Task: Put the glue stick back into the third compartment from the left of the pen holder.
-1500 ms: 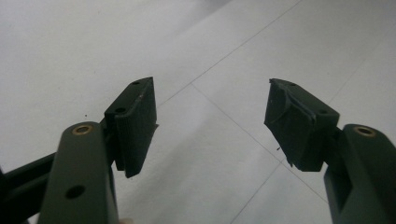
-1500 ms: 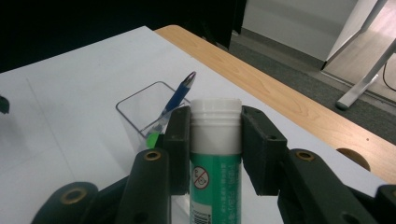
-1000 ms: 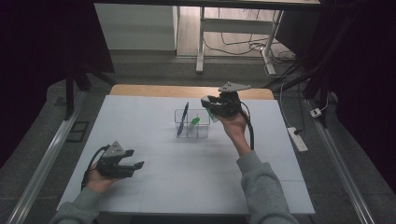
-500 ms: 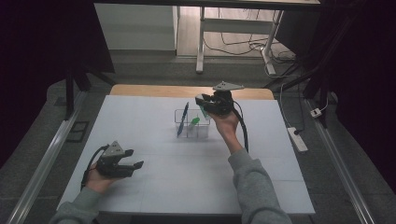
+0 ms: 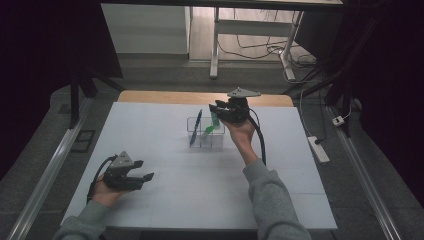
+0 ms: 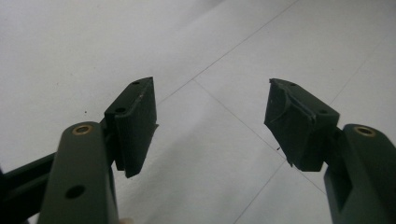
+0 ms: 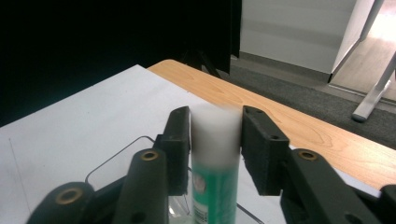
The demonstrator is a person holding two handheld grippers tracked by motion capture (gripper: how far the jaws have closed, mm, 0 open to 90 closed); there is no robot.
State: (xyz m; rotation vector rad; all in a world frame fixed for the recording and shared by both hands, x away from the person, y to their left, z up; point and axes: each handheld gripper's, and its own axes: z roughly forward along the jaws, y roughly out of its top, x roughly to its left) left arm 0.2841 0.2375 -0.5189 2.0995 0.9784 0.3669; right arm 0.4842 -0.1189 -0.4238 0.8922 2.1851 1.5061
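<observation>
A white table (image 5: 200,200) stands in a dark room. Toward its far side sits a clear box (image 5: 205,132) with a blue pen (image 5: 195,128) leaning in it. The right gripper (image 5: 216,111) pinches a green tube (image 7: 215,158) by its white cap, over the box. The left gripper (image 5: 145,177) rests near left, jaws spread, holding nothing.

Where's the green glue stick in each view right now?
High view: glue stick at centre, over the clear box, in the right gripper.
Left gripper view: not in it.
Right gripper view: glue stick bottom centre, between the jaws.
Shared landmark: the clear box.
</observation>
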